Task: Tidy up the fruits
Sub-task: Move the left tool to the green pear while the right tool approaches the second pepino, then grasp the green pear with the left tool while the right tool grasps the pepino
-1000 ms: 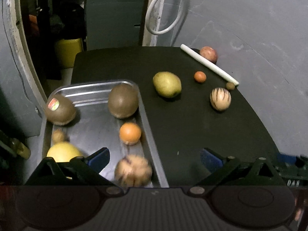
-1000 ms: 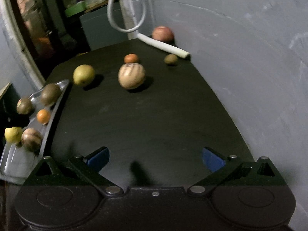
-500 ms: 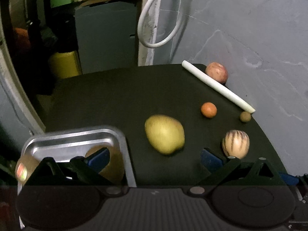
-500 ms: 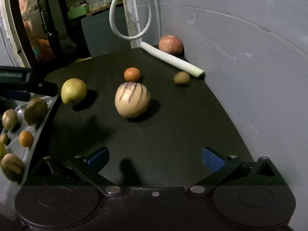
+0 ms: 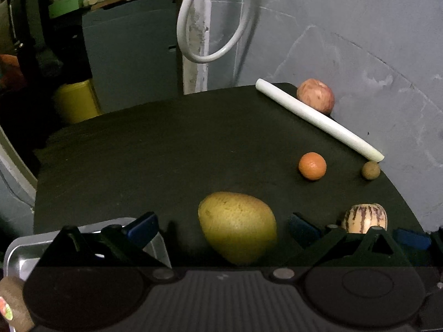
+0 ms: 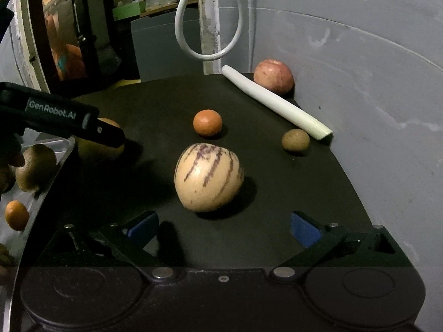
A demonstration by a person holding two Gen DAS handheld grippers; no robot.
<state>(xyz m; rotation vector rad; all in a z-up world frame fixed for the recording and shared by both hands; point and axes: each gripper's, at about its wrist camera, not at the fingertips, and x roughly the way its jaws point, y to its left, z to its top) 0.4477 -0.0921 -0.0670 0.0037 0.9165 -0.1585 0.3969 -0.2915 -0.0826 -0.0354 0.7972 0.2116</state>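
Both grippers have closed in with jaws open and empty: the left gripper point(image 5: 223, 225), lately over the tray point(image 5: 16, 251), now frames the yellow fruit point(image 5: 237, 227) just beside the tray, the right gripper point(image 6: 224, 225) the striped melon point(image 6: 208, 176) farther off, so pickups look imminent.

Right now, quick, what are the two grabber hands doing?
Left gripper: open, holding nothing, its fingers either side of the big yellow-green pear-shaped fruit.
Right gripper: open, empty, the striped cream melon just ahead.
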